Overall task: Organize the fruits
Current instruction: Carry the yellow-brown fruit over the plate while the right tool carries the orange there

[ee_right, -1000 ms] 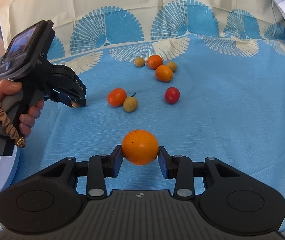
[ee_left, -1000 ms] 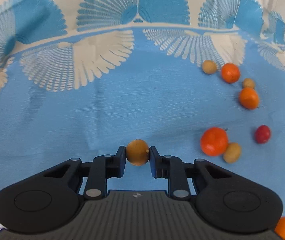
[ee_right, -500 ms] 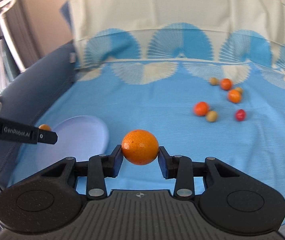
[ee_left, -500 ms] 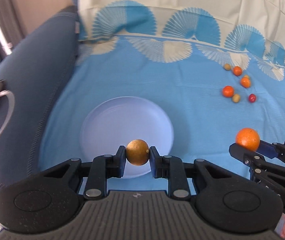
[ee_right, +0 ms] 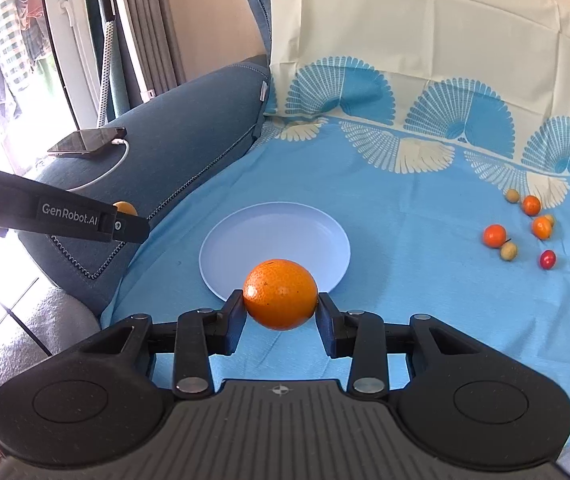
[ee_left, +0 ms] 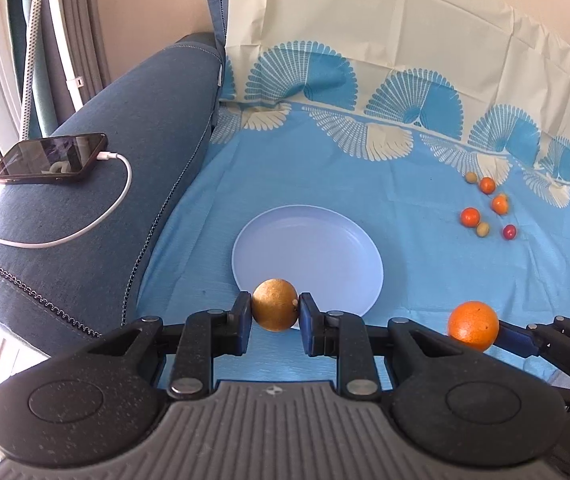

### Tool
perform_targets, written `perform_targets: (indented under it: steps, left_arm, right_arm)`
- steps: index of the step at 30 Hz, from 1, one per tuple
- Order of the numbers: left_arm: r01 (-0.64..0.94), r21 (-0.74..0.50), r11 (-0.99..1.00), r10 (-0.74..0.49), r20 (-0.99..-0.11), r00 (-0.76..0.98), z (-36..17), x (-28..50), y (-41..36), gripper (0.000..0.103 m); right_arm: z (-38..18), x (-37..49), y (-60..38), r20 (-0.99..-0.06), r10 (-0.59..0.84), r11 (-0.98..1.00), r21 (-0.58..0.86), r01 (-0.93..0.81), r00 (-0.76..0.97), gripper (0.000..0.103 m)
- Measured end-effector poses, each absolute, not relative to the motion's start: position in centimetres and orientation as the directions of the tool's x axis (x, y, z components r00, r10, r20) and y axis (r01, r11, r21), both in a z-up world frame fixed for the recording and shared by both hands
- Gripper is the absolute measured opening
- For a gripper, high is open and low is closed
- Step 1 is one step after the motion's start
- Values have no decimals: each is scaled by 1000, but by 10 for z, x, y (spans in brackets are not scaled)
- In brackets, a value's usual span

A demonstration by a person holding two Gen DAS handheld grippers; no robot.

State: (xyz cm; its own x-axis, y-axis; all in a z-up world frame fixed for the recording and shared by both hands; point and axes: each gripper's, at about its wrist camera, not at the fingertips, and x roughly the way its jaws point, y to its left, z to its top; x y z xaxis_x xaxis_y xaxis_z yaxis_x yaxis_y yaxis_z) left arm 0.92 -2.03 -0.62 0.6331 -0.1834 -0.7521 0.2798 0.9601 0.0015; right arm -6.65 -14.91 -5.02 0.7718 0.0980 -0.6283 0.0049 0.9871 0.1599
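A home – a blue sofa arm (ee_left: pixel 97 184) at nine o'clock with a charging phone (ee_left: pixel 51 159), laundry (ee_right: pixel 1 40) at ten o'clock.

Phone (ee_left: pixel 51 159) lay flat on the blue sofa armrest (ee_left: pixel 117 184), white charging cable (ee_left: pixel 97 216) plugged in and looping across the fabric. Blue fan-print sheet (ee_left: pixel 325 184) covered the seat and backrest. Curtains (ee_right: pixel 153 40) hung behind, left.

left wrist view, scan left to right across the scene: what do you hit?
Black smartphone on the blue sofa arm → white charging cable → pale lavender round plate → large orange in the right gripper → small red round fruit.
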Motion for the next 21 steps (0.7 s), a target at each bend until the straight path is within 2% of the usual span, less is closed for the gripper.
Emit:
perform_targets:
  steps: [21]
  left_arm:
    - [269,-7,963,-182,-752,634,-9,22,-21,27]
  right_arm:
    - [-55,-60,-156,-647,85,988,150,18,757,40]
